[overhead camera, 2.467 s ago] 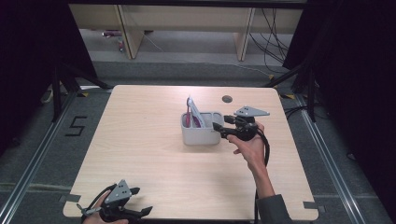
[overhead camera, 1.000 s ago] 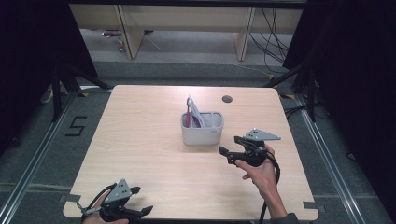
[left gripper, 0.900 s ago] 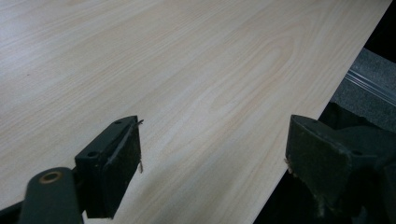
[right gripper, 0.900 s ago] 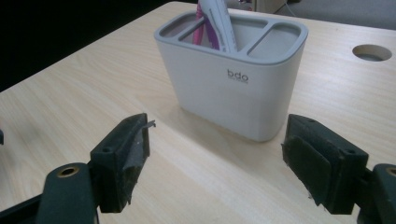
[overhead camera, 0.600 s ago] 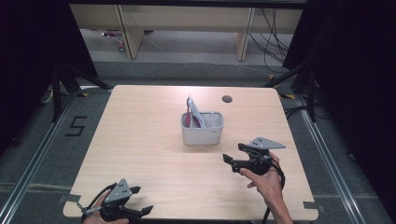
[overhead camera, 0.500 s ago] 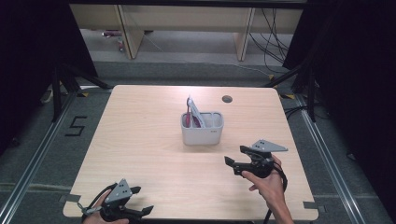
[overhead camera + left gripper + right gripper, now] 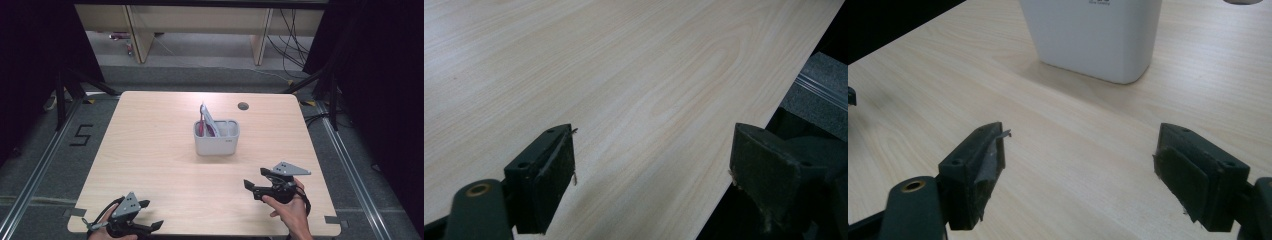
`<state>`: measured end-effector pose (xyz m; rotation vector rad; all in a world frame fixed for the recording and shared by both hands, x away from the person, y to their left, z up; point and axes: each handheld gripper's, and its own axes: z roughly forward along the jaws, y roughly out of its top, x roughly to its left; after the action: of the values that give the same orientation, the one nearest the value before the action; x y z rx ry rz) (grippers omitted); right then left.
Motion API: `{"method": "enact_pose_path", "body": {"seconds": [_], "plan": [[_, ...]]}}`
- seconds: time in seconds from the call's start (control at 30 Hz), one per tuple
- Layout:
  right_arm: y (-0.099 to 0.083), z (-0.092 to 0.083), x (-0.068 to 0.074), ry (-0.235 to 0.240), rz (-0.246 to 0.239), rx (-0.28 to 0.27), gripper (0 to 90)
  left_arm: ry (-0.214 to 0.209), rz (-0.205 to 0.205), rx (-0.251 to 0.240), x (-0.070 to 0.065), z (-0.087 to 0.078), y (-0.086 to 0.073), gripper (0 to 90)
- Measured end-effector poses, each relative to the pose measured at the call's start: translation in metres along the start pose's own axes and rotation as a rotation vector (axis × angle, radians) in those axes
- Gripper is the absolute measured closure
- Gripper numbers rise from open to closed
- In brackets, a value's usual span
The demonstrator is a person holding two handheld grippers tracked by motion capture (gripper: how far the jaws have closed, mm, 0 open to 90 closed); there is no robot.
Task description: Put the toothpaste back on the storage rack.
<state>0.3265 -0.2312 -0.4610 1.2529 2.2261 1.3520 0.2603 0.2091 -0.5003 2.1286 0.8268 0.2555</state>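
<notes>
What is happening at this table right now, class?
A person holds a claw in each hand over a wooden table. The right claw is open and empty, near the table's front right, short of the white holder at mid-table. That holder has a grey and pink item leaning up out of it. The left claw is open and empty too, at the front left edge. Neither claw touches anything.

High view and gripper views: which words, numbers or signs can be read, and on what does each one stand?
"5": dark floor marking on the grey floor left of the table.
Small dark print on the white container, at the top edge of the right gripper view: too blurred and cut off to read.
</notes>
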Motion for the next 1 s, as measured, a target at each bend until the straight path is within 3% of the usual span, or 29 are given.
{"method": "enact_pose_path", "body": {"seconds": [0.03, 0.1, 0.17, 0.2, 0.23, 0.3, 0.4, 0.43, 0.5, 0.6, 0.63, 0.67, 0.73, 0.8, 0.83, 0.87, 0.9, 0.93, 0.97, 1.0], "plan": [[-0.001, 0.0, 0.0, 0.001, -0.015, -0.008, 20.5, -0.009, -0.03, -0.026, -0.003, 0.002, 0.0, 17.8], [-0.004, 0.001, 0.001, -0.015, -0.021, -0.015, 19.3, -0.01, -0.018, -0.017, -0.002, 0.001, 0.0, 17.8], [-0.007, -0.001, 0.005, -0.02, 0.003, 0.018, 18.4, -0.011, -0.009, -0.01, -0.001, 0.001, 0.0, 17.9], [-0.009, 0.0, 0.004, -0.02, -0.021, 0.017, 18.5, -0.011, -0.011, -0.01, -0.001, 0.001, 0.0, 17.8], [-0.01, 0.0, 0.007, -0.012, 0.0, 0.014, 18.5, -0.01, -0.01, -0.01, -0.001, 0.001, 0.0, 17.8], [-0.014, 0.0, 0.006, -0.014, -0.037, 0.014, 18.5, -0.01, -0.021, -0.019, -0.002, 0.002, 0.0, 17.8], [-0.02, -0.002, 0.009, -0.023, -0.046, 0.022, 18.5, -0.014, -0.033, -0.023, -0.003, 0.002, -0.001, 17.8], [-0.022, -0.001, 0.011, -0.012, -0.034, 0.02, 18.5, -0.002, -0.013, -0.006, -0.001, 0.001, -0.001, 17.9], [-0.026, -0.002, 0.012, -0.009, -0.068, 0.03, 18.5, 0.0, -0.021, -0.01, -0.002, 0.002, -0.001, 17.9], [-0.032, -0.003, 0.017, 0.003, -0.069, 0.042, 18.5, -0.004, -0.016, -0.004, -0.001, 0.001, -0.001, 17.9], [-0.033, -0.004, 0.021, 0.012, -0.039, 0.055, 18.5, -0.004, -0.015, -0.003, -0.001, 0.001, -0.001, 17.9], [-0.033, -0.005, 0.02, -0.003, -0.084, 0.049, 18.4, 0.0, -0.018, -0.002, -0.001, 0.001, -0.001, 17.8], [-0.035, -0.007, 0.025, 0.021, -0.057, 0.068, 18.4, 0.0, -0.018, -0.007, -0.001, 0.001, -0.001, 17.9], [-0.037, -0.01, 0.025, 0.013, -0.086, 0.066, 18.4, 0.002, -0.012, -0.003, -0.001, 0.001, -0.001, 17.9], [-0.039, -0.01, 0.028, -0.003, -0.073, 0.072, 18.4, -0.002, -0.021, -0.007, -0.001, 0.001, -0.001, 17.8], [-0.039, -0.011, 0.026, -0.005, -0.11, 0.077, 18.2, -0.004, -0.012, -0.004, -0.001, 0.0, -0.001, 17.9], [-0.041, -0.011, 0.028, -0.001, -0.079, 0.078, 18.2, -0.003, -0.012, -0.005, -0.001, 0.0, -0.001, 17.8], [-0.042, -0.011, 0.026, -0.007, -0.11, 0.077, 18.2, -0.003, -0.011, -0.005, -0.001, 0.0, -0.001, 17.8], [-0.043, -0.012, 0.028, -0.008, -0.091, 0.094, 18.2, -0.002, -0.011, -0.008, -0.001, 0.001, -0.001, 17.8], [-0.044, -0.011, 0.026, 0.001, -0.104, 0.083, 18.2, -0.001, -0.008, -0.002, 0.0, 0.0, -0.001, 17.8]]}}
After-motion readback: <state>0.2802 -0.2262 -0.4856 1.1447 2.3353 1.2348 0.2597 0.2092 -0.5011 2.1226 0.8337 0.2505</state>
